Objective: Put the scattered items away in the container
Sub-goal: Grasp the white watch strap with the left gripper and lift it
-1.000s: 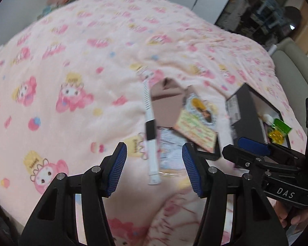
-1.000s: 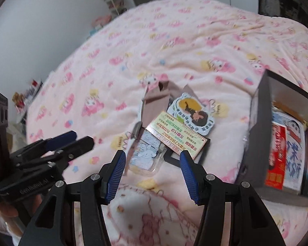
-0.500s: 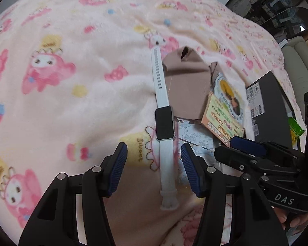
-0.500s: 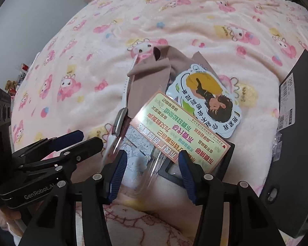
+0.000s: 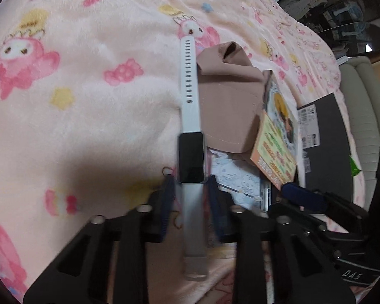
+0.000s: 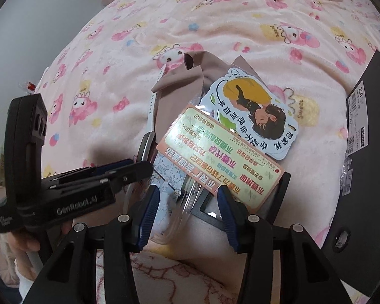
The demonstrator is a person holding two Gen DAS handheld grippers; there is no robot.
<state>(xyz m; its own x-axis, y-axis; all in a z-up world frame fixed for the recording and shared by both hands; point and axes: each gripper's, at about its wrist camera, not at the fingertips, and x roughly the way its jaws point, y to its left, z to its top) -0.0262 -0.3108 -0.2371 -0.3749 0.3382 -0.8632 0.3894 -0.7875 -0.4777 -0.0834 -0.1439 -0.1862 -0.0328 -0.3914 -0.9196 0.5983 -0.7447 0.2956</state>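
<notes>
A white smartwatch [image 5: 190, 157] with a black face lies lengthwise on the pink blanket [image 5: 88, 101]. My left gripper [image 5: 191, 202] straddles its strap just below the face. The jaws are closing, with thin gaps still showing beside the strap. My right gripper [image 6: 188, 212] stands open over a clear plastic case [image 6: 169, 177] and the corner of a colourful text card [image 6: 215, 157]. A tan cloth [image 6: 179, 88], a cartoon sticker card [image 6: 253, 111] and a black frame [image 6: 278, 202] lie in the same heap. The black box [image 6: 367, 177] stands to the right.
A person's hand [image 6: 20, 243] holds the left gripper's handle at the lower left. A beige sofa [image 5: 359, 101] rises beyond the box, with dark shelves behind it. The blanket stretches bare to the left and the far side.
Both grippers have dropped closer to the heap. The left one's jaws have narrowed from wide to close around the watch strap. The right one's jaws have narrowed slightly.
</notes>
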